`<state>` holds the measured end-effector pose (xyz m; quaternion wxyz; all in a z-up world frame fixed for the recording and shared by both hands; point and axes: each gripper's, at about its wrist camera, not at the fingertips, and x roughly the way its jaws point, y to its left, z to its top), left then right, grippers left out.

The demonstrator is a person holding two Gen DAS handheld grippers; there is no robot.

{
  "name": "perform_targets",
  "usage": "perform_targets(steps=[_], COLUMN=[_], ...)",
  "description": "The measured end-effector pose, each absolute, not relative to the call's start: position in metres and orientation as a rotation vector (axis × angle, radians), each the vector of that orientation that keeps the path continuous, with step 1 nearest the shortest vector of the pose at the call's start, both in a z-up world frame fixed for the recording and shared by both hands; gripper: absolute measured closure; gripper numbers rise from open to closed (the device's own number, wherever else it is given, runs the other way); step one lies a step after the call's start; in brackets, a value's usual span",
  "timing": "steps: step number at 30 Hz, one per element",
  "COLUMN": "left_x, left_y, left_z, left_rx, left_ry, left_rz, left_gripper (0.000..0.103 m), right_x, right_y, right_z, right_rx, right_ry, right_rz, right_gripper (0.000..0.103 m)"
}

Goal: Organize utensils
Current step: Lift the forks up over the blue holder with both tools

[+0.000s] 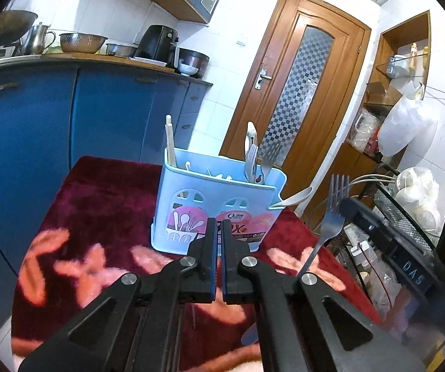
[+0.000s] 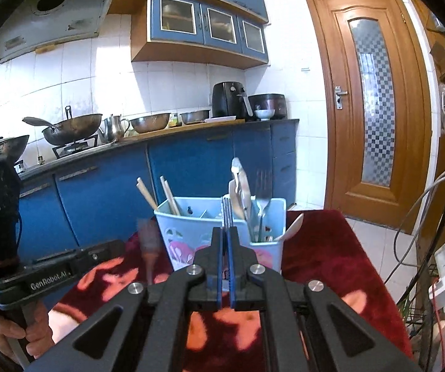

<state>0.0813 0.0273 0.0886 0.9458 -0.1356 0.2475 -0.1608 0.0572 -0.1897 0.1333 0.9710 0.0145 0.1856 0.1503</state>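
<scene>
A light blue utensil holder stands on a red floral cloth; it also shows in the right wrist view. It holds chopsticks, forks and a white spoon that leans out of its right side. My left gripper is shut and empty just in front of the holder. My right gripper is shut on a metal fork, tines up, in front of the holder. That fork and the right gripper's body show at the right of the left wrist view.
A blue kitchen counter with a wok, bowls and an air fryer runs behind. A wooden door is at the back right. Cables and a wire rack crowd the table's right side. The left gripper's body is at the left.
</scene>
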Motion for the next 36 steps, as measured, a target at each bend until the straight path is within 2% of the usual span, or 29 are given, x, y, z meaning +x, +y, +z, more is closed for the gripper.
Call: perform_targets(steps=[10,22,26,30,32,36], left_x=[0.087,0.137,0.157,0.175,0.183,0.194], left_y=[0.028,0.083,0.095,0.101,0.104,0.109], left_z=[0.08,0.038,0.017,-0.002,-0.01,-0.022], left_rx=[-0.259,-0.353,-0.378,-0.398,-0.414,-0.425], left_ry=[0.538,0.778,0.843,0.901,0.921,0.934], left_rz=[-0.29,-0.156,-0.119,-0.125,-0.128,-0.125], left_gripper=[0.103,0.101,0.092,0.09,0.083,0.082], right_x=[0.059,0.062,0.064,0.067,0.07,0.076], right_y=[-0.195,-0.206,-0.207,-0.206,-0.207,-0.208], right_z=[0.141,0.138,0.136,0.134,0.133,0.13], right_rx=[0.03,0.05,0.052,0.044,0.048,0.051], right_ry=[0.364,0.365,0.373,0.377,0.381,0.392], right_rz=[0.285,0.267,0.264,0.256,0.255,0.254], right_gripper=[0.099,0.099,0.099,0.099,0.099,0.099])
